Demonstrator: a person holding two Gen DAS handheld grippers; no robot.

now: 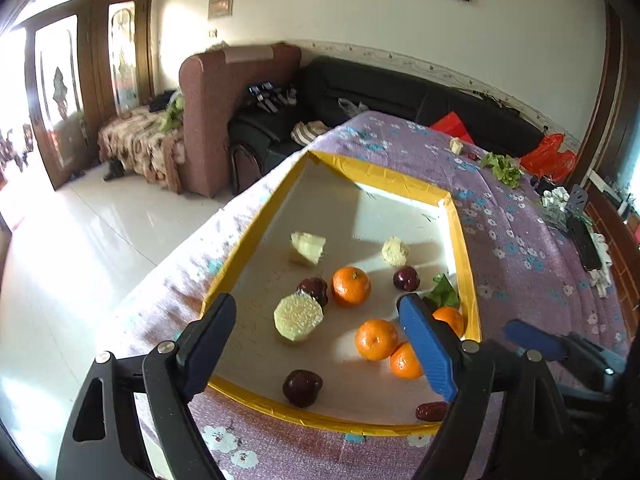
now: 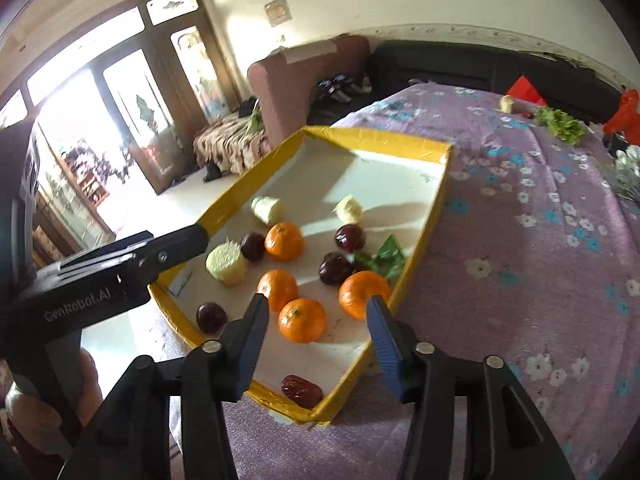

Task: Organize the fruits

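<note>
A yellow-rimmed tray (image 1: 256, 220) (image 2: 424, 224) with a white floor holds several oranges (image 1: 351, 286) (image 2: 284, 241), several dark red fruits (image 1: 302, 387) (image 2: 211, 317), three pale corn pieces (image 1: 298, 318) (image 2: 226, 266), a red date (image 1: 432, 411) (image 2: 301, 391) and a green leaf (image 1: 444, 292) (image 2: 384, 260). My left gripper (image 1: 316, 304) hovers open over the tray's near left part, its pads touching nothing. Over the near right part, my right gripper (image 2: 317, 302) is open above an orange (image 2: 302, 320) without pressing it.
The tray lies on a purple flowered cloth (image 1: 520, 248). At the cloth's far right lie lettuce (image 1: 502, 168), another corn piece (image 1: 456, 145), a red bag (image 1: 548, 156) and dark clutter (image 1: 580, 224). A black sofa (image 1: 400, 92) stands behind; tiled floor lies past the left edge.
</note>
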